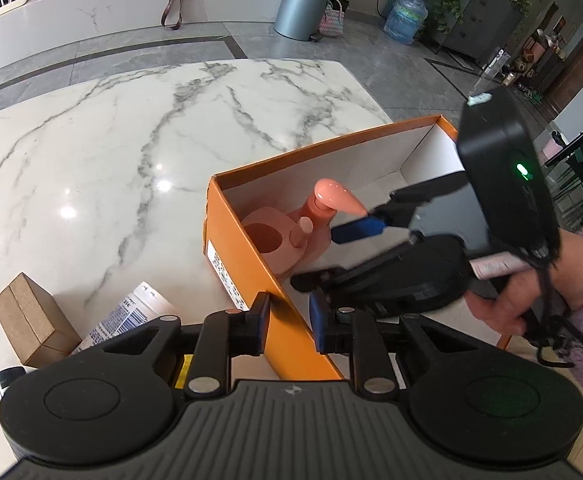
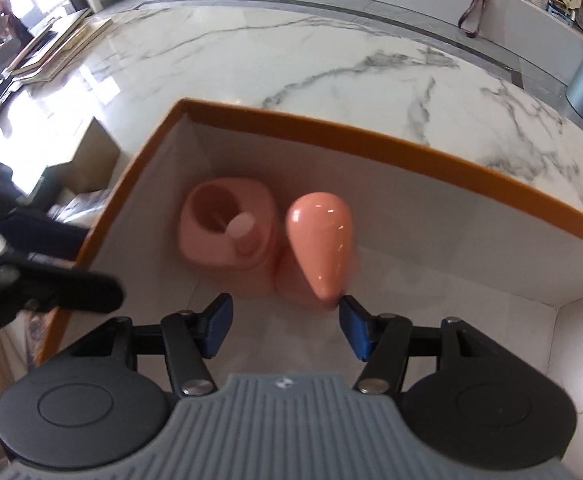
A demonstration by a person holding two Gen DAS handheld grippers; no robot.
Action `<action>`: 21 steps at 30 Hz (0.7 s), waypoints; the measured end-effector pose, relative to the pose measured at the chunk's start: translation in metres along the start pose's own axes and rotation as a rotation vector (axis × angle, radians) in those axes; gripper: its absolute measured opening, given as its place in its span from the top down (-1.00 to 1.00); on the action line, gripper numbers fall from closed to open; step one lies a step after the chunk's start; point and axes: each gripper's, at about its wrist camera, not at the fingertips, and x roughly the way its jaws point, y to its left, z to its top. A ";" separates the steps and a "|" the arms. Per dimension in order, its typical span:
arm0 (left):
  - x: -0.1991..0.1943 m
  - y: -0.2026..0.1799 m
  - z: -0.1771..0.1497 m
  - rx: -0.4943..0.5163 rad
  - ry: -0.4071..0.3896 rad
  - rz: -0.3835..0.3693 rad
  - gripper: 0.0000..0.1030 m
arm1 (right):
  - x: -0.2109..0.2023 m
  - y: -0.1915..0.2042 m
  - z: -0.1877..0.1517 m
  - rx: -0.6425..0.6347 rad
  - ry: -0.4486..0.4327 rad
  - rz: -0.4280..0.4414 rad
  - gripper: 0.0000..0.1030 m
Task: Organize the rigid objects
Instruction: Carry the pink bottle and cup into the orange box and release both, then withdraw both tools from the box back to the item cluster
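While the left gripper (image 1: 289, 322) pinches the orange box (image 1: 251, 276) wall, the right gripper's (image 2: 285, 322) spread, empty fingers could knock over the pink dispenser (image 2: 251, 232).

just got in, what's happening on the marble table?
A person is sorting items into an orange box with two handheld tongs. The left tongs straddle the box's near wall, seemingly steadying it. The right tongs are open inside the box, just behind a pink pump bottle that sits on the box floor, apparently just released. A brown carton and a white tube wait on the table.
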 end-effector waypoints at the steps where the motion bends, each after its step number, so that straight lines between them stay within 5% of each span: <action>1: 0.000 0.000 0.000 -0.001 0.000 -0.001 0.54 | 0.002 -0.003 0.001 0.018 -0.006 -0.002 -0.16; 13: -0.004 -0.001 -0.001 -0.012 0.000 -0.009 0.54 | -0.006 -0.006 -0.008 0.107 -0.002 0.032 -0.10; 16: -0.006 -0.001 -0.001 -0.013 -0.002 -0.005 0.54 | -0.008 -0.006 -0.009 0.167 -0.004 0.124 0.31; 21: -0.007 0.002 0.002 -0.020 0.000 -0.005 0.61 | -0.004 0.003 -0.004 0.159 -0.064 0.136 0.79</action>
